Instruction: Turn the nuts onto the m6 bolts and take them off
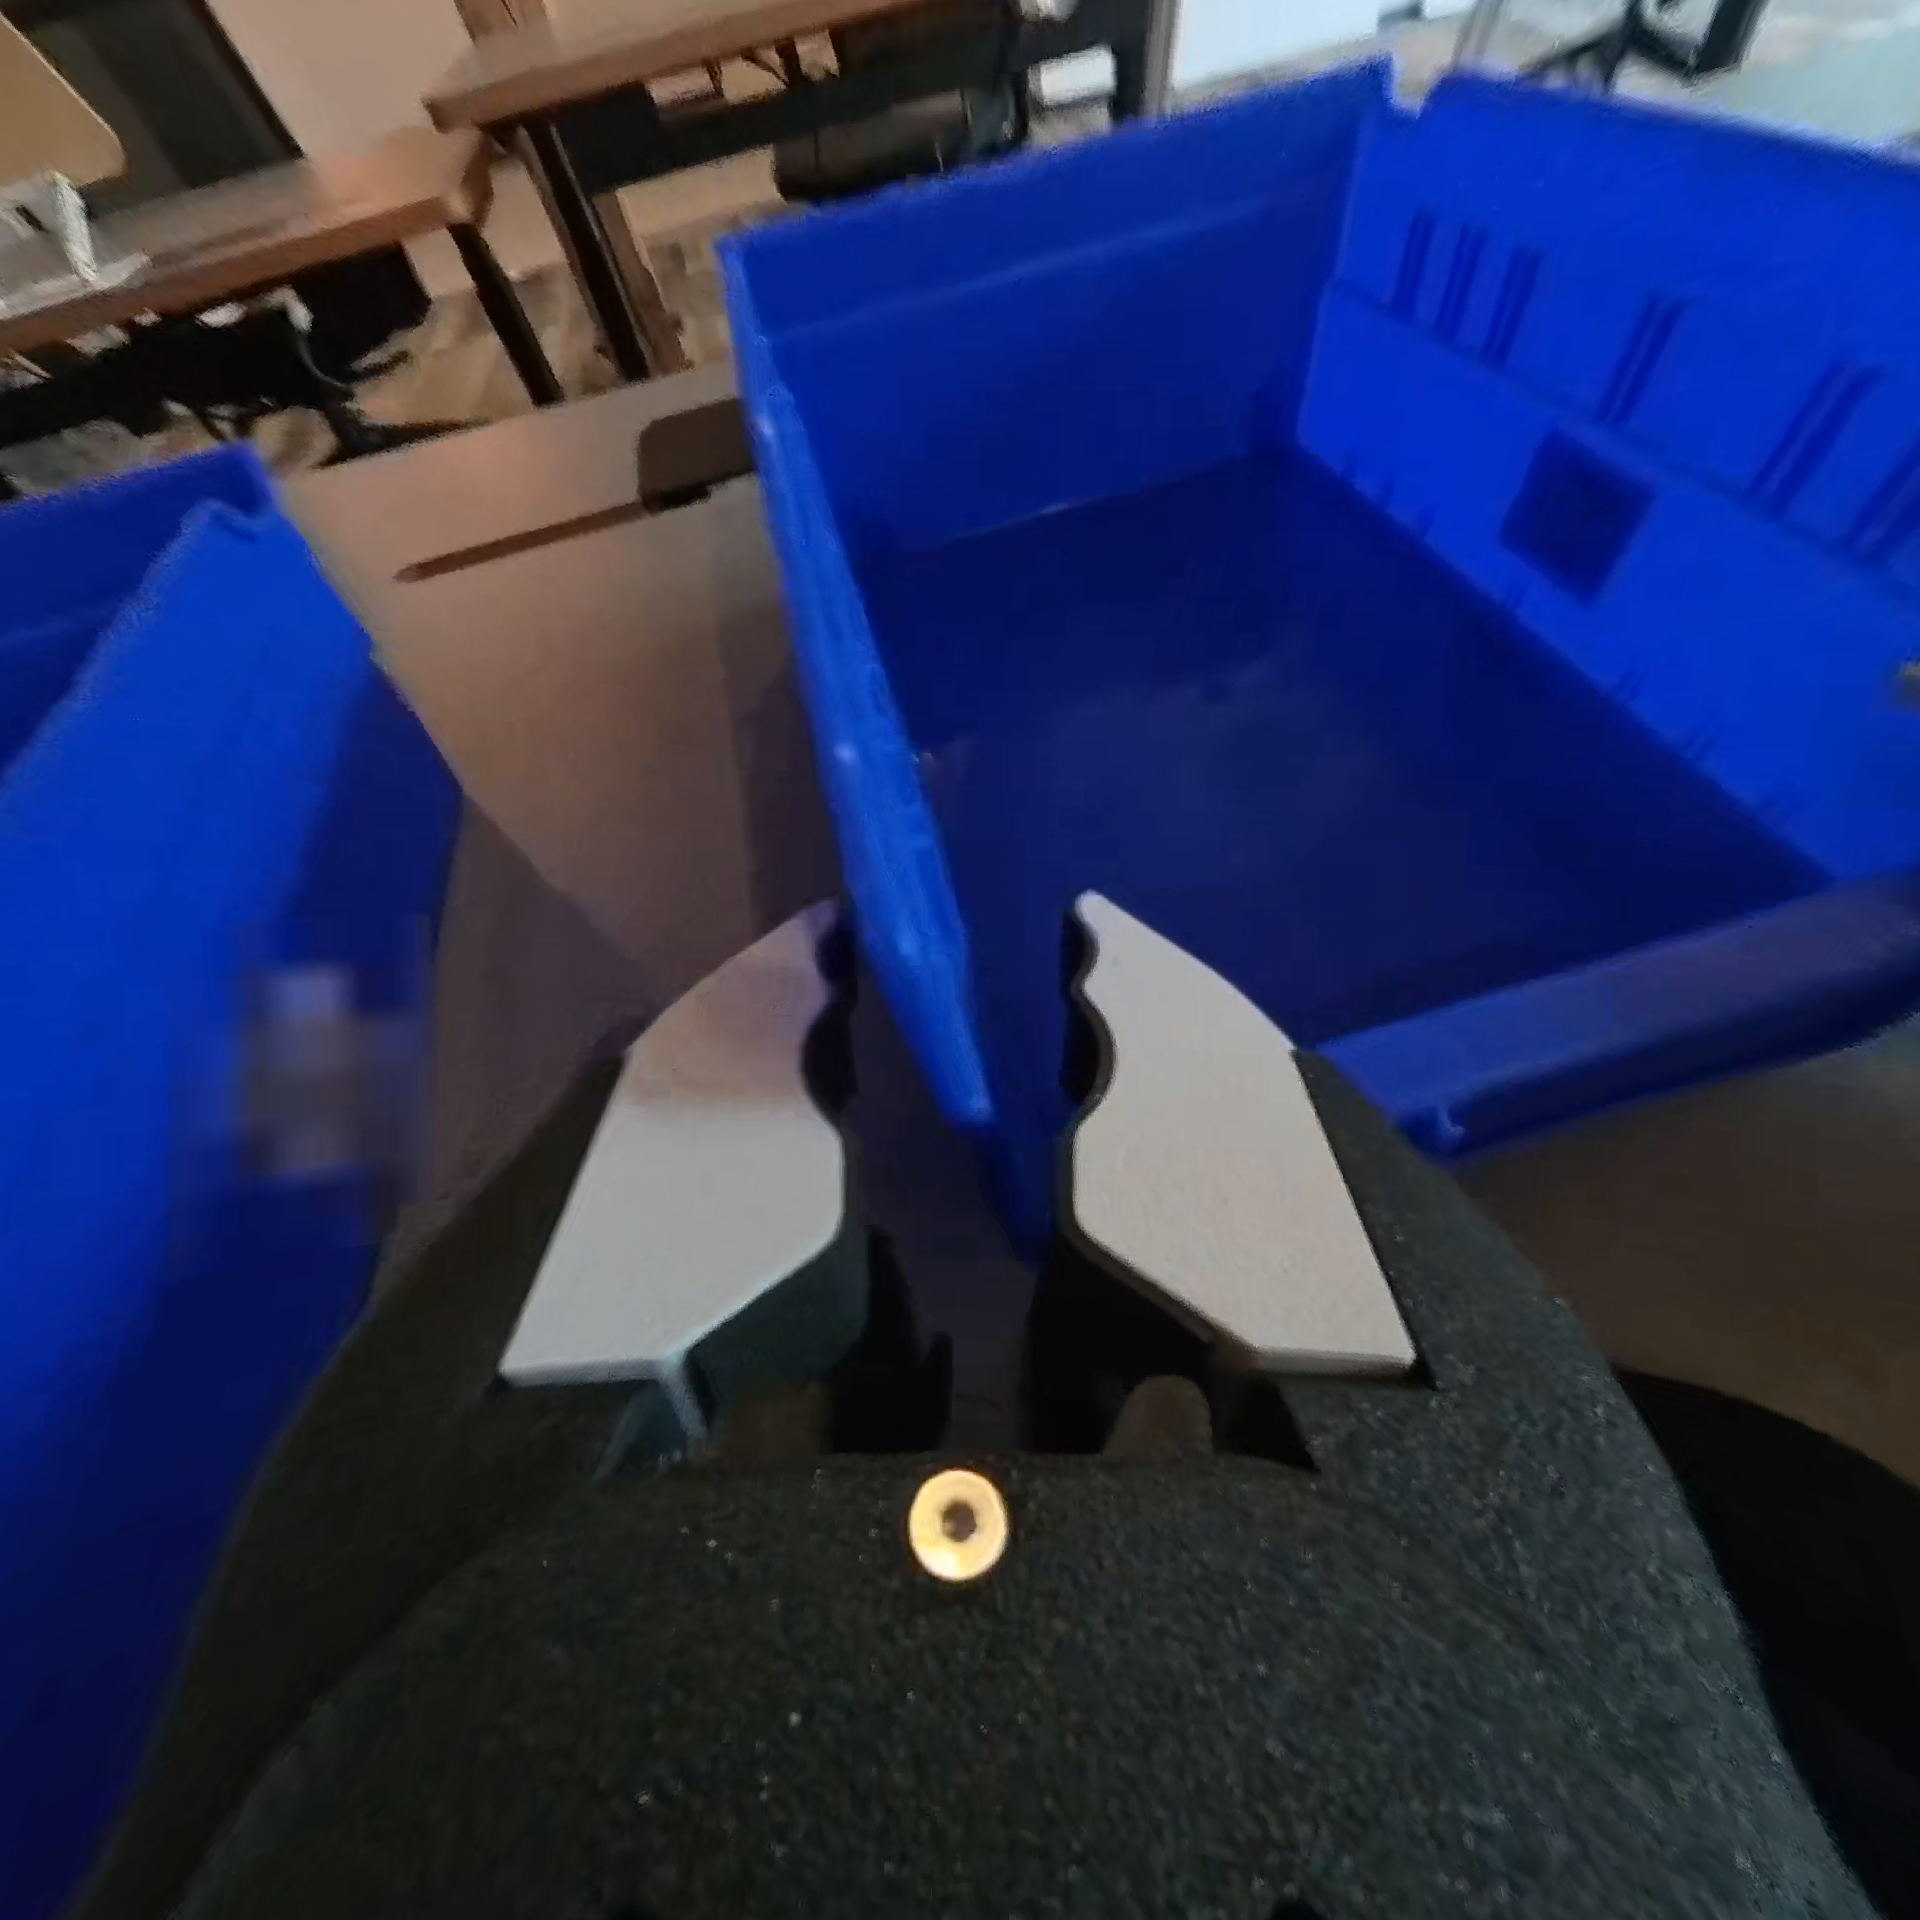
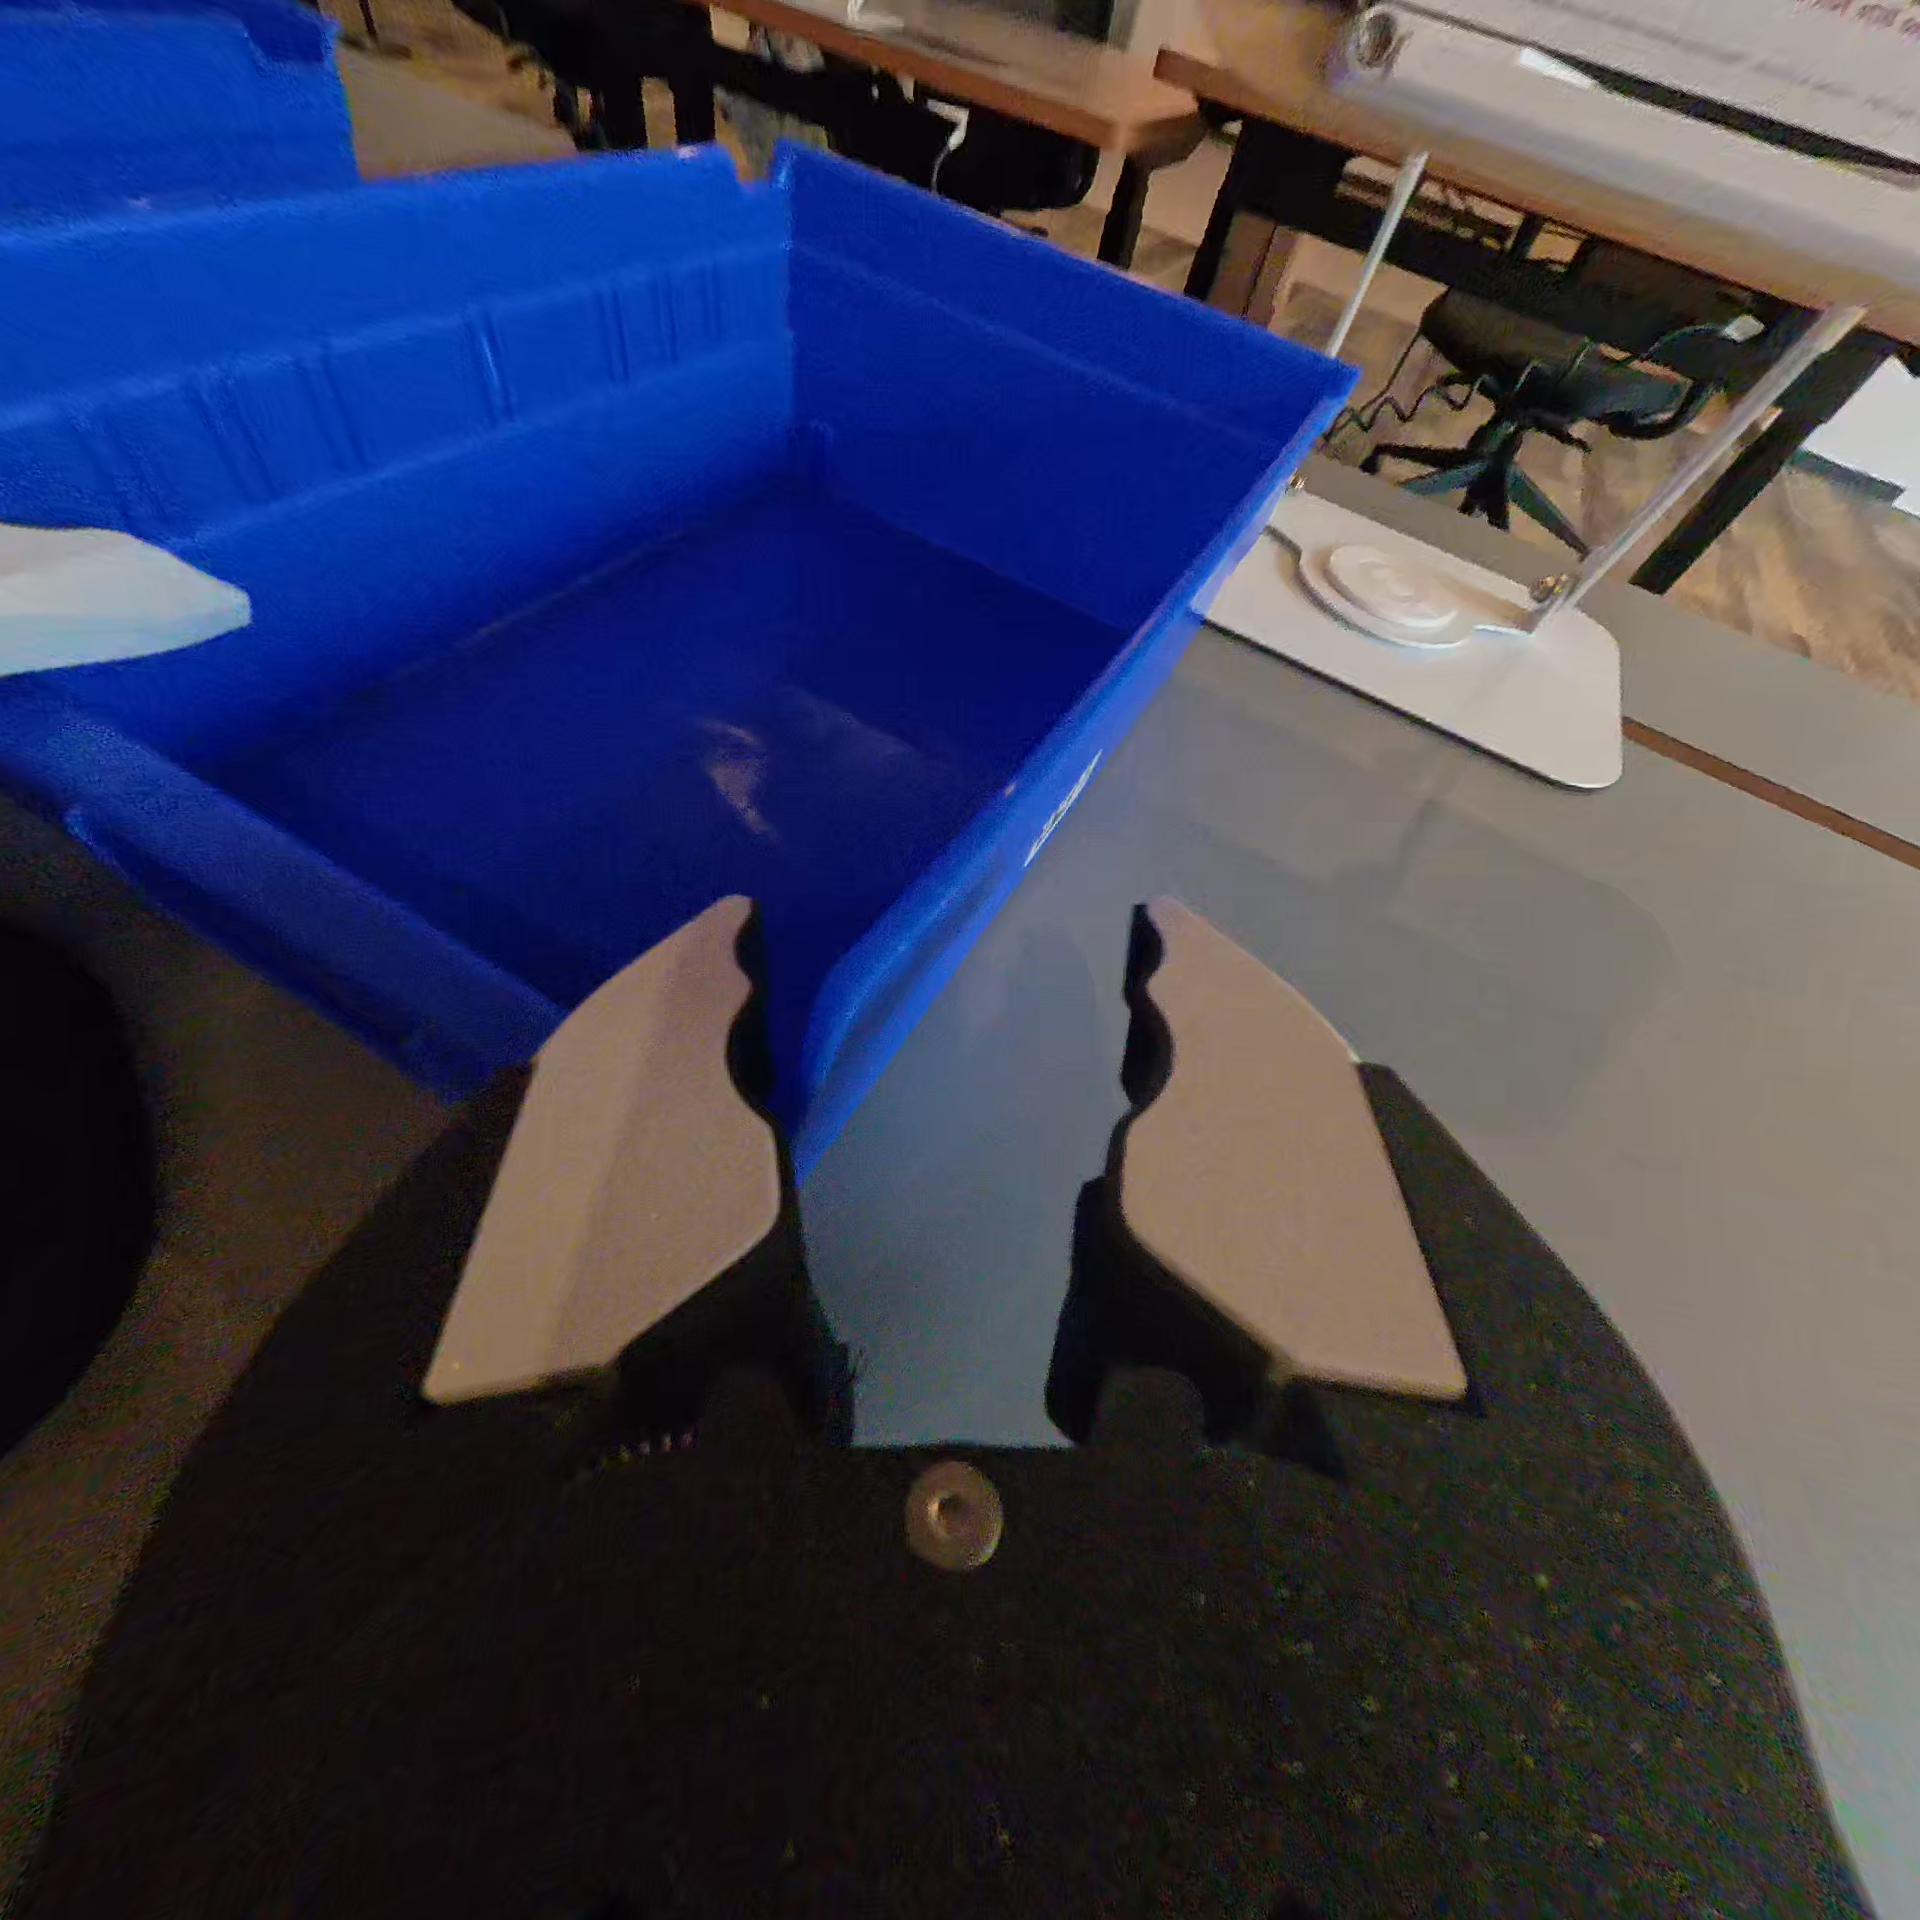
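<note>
An open blue bin point(image 1: 1039, 343) stands on the grey table point(image 2: 1455, 987). I see no nuts or bolts in it. My left gripper point(image 1: 956, 909) straddles the bin's left wall point(image 1: 883, 831): its left finger point(image 1: 727, 1039) lies against the wall, and its right finger point(image 1: 1174, 1039) stands apart from it inside the bin. My right gripper point(image 2: 945, 909) is open astride the bin's right wall point(image 2: 1039, 831), with its left finger point(image 2: 665, 1060) inside the bin and its right finger point(image 2: 1236, 1060) well clear over the table. A pale fingertip of the left gripper point(image 2: 114, 608) shows at the bin's far side.
A second blue bin point(image 1: 187, 935) stands to the left, with a strip of table between the two; it also shows in the right wrist view point(image 2: 156, 94). A white flat stand base point(image 2: 1455, 644) lies on the table to the right. Tables and chairs are behind.
</note>
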